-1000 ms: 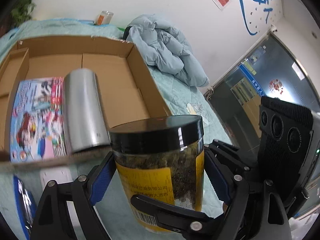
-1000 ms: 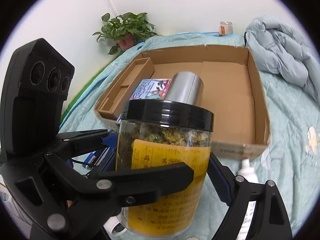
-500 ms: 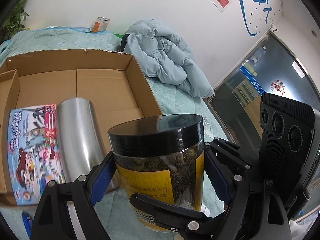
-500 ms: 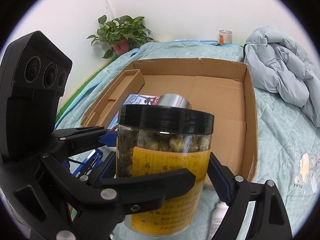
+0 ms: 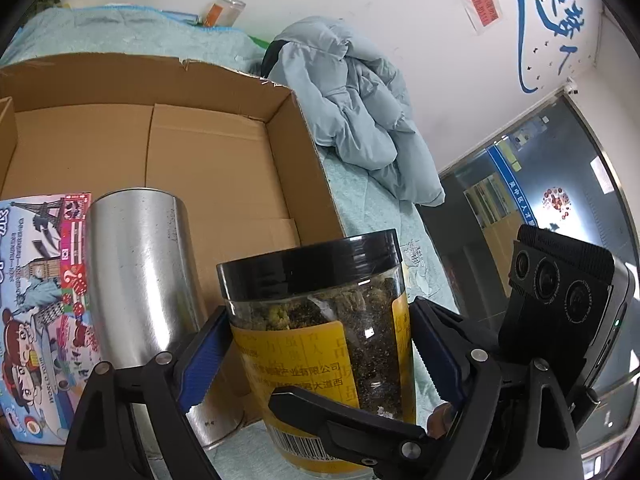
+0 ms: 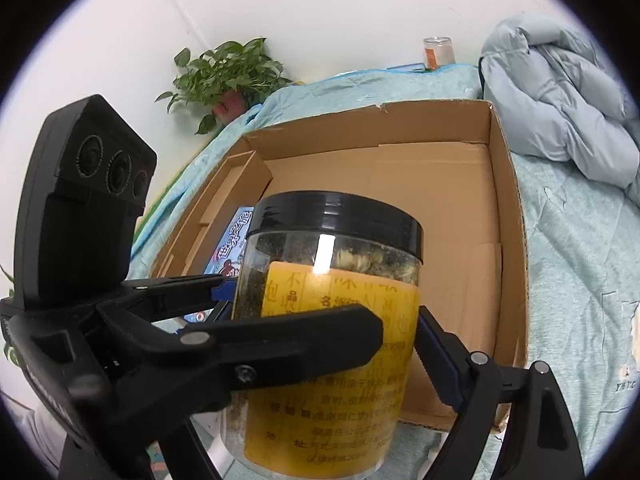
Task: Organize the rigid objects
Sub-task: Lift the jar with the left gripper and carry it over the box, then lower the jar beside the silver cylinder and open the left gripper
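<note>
Left wrist view shows my left gripper (image 5: 320, 344) clamped on a clear jar (image 5: 320, 344) with a black lid (image 5: 310, 258) and a yellow label, its blue pads pressed against the jar's two sides. The jar stands upright in the grip, above the near right corner of an open cardboard box (image 5: 224, 168) that rests on a pale green bedspread (image 5: 372, 204). Inside the box a silver metal tumbler (image 5: 140, 280) lies just left of the jar, and a colourful picture book (image 5: 40, 300) lies flat against the tumbler's other side. From the right wrist view, my right gripper (image 6: 326, 332) is closed on the same jar, one black finger (image 6: 304, 344) crossing the front of the label and a blue pad against the far side. A grey puffer jacket (image 6: 560, 96) is heaped on the bedspread beyond the box's right wall. A potted plant (image 6: 224, 76) stands by the white wall, and a small glass (image 6: 438, 52) with an orange label stands at the bed's far edge.
</note>
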A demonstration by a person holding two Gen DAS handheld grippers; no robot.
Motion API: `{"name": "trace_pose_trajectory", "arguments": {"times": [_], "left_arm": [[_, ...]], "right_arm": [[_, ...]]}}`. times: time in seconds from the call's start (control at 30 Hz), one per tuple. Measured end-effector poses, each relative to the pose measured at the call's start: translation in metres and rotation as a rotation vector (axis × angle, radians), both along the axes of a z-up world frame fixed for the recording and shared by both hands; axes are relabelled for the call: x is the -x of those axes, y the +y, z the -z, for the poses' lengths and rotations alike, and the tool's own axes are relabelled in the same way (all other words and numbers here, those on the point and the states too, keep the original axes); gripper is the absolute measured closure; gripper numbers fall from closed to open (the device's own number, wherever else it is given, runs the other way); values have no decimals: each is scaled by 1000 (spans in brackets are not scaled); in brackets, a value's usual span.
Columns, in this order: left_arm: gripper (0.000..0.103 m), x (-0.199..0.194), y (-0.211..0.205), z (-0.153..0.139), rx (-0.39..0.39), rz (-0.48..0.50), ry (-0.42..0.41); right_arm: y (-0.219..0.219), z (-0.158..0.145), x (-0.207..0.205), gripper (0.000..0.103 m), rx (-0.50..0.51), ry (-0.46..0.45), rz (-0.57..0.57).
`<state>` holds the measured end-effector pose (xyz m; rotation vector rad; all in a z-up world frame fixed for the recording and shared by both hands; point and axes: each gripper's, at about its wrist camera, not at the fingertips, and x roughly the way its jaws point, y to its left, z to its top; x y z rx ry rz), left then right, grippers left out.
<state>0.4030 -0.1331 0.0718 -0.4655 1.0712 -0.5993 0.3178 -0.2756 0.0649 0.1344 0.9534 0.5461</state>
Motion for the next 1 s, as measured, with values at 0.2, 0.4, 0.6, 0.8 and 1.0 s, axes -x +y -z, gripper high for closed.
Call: {"name": "trace_pose_trajectory", "arguments": {"times": [0.2, 0.4, 0.6, 0.8, 1.0], "left_arm": [[17, -19, -9, 3, -36, 12, 42], [17, -15, -24, 20, -172, 33, 26], [18, -13, -30, 19, -226, 13, 40], [22, -2, -11, 7, -236, -27, 7], [22, 28, 17, -5, -258, -83, -38]], "right_arm": [[-3, 0, -13, 16, -1, 27, 33], [-6, 40, -18, 18, -29, 128, 36], [-14, 50, -18, 17, -94, 160, 54], [-6, 51, -17, 16, -20, 166, 85], [-4, 45, -10, 16, 14, 164, 64]]}}
